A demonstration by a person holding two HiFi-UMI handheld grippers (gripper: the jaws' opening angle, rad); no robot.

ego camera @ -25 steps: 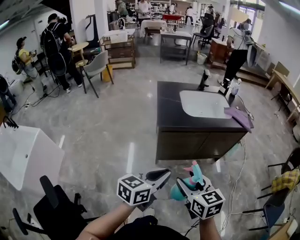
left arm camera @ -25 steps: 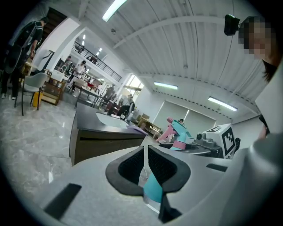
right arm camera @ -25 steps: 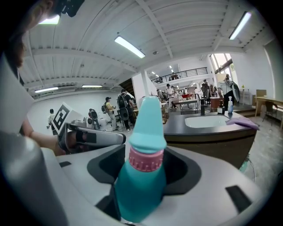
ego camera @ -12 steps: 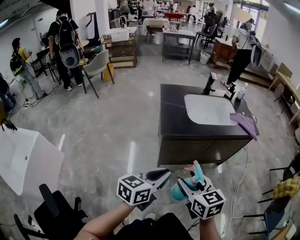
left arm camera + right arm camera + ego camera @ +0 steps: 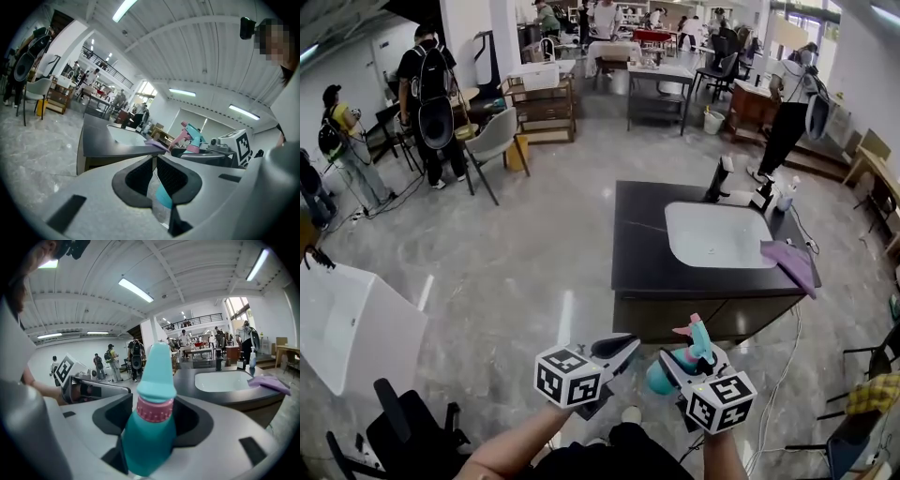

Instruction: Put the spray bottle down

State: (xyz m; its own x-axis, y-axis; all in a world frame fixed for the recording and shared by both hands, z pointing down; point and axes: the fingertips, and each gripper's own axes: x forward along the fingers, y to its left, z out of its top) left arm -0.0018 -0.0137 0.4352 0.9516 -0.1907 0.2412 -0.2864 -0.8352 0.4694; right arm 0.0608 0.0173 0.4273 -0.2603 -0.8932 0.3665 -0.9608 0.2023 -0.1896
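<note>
Right gripper (image 5: 680, 363) jaws clamp the teal plastic spray bottle (image 5: 697, 339) below its ribbed pink collar, mid-air, short of the dark counter's (image 5: 639, 246) near edge. Left gripper (image 5: 628, 349) jaws closed, empty.

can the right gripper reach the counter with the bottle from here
Probably not yet. The right gripper, shut on the bottle, is short of the counter, with floor between; nothing blocks the way, so stepping closer should do.
</note>
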